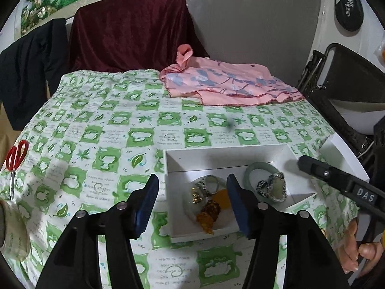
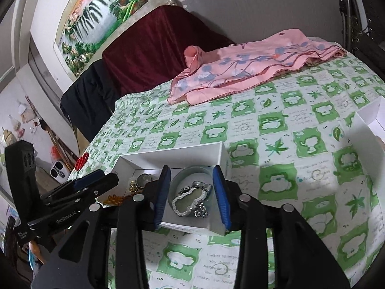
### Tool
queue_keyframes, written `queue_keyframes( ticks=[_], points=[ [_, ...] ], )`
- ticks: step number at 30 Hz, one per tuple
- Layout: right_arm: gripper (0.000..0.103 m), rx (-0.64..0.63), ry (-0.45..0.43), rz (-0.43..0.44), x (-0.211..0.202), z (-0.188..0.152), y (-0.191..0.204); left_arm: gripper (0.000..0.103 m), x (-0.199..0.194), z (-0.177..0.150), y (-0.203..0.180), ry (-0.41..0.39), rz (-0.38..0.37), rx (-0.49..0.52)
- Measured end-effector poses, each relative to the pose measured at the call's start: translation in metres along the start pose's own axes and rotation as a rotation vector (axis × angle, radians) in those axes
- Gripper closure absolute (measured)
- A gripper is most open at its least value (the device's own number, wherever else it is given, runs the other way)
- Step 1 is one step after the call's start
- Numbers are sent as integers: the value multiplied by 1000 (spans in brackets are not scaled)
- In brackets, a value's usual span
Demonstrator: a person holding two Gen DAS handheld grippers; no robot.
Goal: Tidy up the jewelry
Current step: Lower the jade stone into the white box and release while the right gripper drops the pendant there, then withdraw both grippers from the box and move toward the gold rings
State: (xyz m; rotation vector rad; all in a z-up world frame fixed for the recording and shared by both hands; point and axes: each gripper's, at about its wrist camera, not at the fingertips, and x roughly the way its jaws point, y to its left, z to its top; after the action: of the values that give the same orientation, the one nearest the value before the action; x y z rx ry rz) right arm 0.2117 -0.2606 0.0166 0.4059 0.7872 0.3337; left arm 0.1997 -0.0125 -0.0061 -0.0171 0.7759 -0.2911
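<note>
A white open box (image 1: pixel 192 155) sits on the green-patterned tablecloth and also shows in the right wrist view (image 2: pixel 182 155). Inside lie a green jade bangle (image 1: pixel 250 171), a silver-framed jade pendant (image 1: pixel 276 187), a silver ring (image 1: pixel 208 184), gold pieces (image 1: pixel 196 196) and amber beads (image 1: pixel 208 215). My left gripper (image 1: pixel 192 202) is open and empty, hovering over the box's near left part. My right gripper (image 2: pixel 192 195) is open and empty over the pendant (image 2: pixel 190 201) and bangle (image 2: pixel 192 169).
A pink floral cloth (image 1: pixel 226 82) lies at the table's far side. Red scissors (image 1: pixel 14 160) lie at the left edge. A white box lid (image 1: pixel 341 154) sits right of the box. A dark red draped chair (image 1: pixel 130 31) stands behind.
</note>
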Motion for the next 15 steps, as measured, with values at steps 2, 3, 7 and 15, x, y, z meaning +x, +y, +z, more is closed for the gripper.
queue_keyframes(
  ticks=[2,3,7,15],
  points=[
    [63,2,-6,-15,-2,-1,-2,43,1,-2,4,6,9,-12],
    [58,3,-11,-23,-2,-2,-3,42,2,-3,7,10,14,-22],
    [39,9,-37,-49,-7,-3,-7,32,3,-5,16,10,28,-57],
    [27,24,-35,-68,-9,-9,-11,19,4,-9,21,7,70,-69]
  ],
)
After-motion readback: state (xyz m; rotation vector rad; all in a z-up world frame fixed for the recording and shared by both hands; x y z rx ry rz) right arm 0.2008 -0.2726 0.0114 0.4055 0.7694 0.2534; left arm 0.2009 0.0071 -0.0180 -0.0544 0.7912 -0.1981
